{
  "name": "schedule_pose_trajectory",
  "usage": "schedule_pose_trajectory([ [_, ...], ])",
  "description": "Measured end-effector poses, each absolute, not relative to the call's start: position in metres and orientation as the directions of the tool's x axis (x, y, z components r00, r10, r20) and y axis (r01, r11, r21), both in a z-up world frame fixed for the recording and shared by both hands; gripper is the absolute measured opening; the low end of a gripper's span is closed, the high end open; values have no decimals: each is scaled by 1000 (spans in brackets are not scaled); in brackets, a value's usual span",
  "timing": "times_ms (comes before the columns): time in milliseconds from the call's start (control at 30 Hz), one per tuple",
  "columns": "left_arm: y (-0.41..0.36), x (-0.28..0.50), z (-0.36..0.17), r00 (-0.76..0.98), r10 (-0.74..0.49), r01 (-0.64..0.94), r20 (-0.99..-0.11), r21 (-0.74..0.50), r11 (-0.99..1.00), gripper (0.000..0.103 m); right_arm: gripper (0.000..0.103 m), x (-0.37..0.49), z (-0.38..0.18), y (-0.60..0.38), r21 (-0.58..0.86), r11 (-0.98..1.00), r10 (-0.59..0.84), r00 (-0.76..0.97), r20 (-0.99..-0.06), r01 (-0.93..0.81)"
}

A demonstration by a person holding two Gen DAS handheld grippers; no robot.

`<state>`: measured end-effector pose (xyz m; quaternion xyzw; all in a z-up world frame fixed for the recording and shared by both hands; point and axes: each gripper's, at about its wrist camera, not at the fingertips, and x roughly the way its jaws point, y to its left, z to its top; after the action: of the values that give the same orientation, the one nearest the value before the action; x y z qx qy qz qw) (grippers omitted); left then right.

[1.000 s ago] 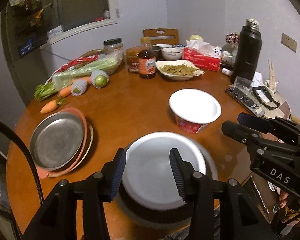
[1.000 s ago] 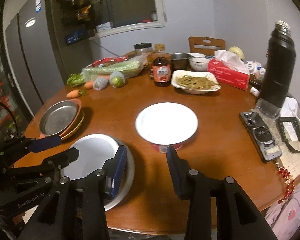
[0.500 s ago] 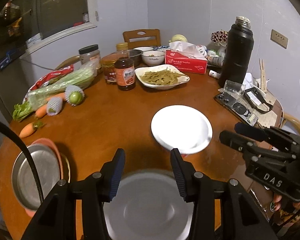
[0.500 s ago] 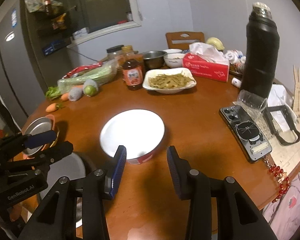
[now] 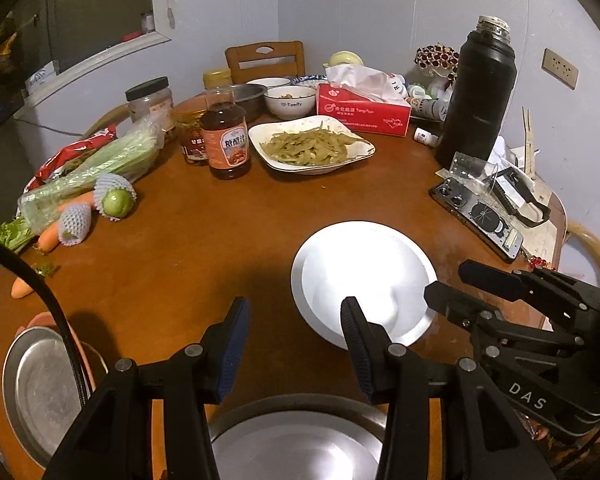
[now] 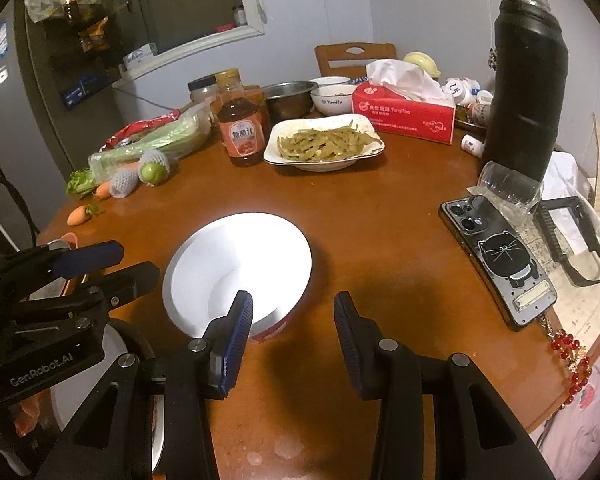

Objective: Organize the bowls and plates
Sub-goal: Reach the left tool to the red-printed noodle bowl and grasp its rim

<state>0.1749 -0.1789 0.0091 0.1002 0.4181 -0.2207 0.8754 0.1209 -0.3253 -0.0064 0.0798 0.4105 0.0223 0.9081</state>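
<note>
A home dining area is shown. A round wooden table (image 6: 380,208) is seen with a wooden chair (image 6: 354,56) at its far edge, near a window and a grey refrigerator (image 6: 32,92). On the tabletop are placed a dish of cooked vegetables (image 6: 324,146), a sauce bottle (image 6: 242,128), celery (image 5: 100,164), a tissue box (image 6: 404,114), a thermos (image 6: 528,80) and a phone (image 6: 500,260).

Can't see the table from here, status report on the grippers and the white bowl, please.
Left gripper open, empty. Right gripper open, empty, its left finger over white bowl rim. Phone off to the right, clear.
</note>
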Motion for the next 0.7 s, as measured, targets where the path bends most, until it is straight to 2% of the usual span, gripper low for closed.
schedule_pose_trajectory([
  [433, -189, 197, -5, 484, -307, 470, -820, -53, 881, 47, 44, 139, -19, -328, 184, 982, 126, 616, -778, 32],
  [700, -194, 203, -12, 467, -293, 461, -834, -54, 886, 47, 44, 142, -20, -324, 182, 983, 139, 626, -767, 5],
])
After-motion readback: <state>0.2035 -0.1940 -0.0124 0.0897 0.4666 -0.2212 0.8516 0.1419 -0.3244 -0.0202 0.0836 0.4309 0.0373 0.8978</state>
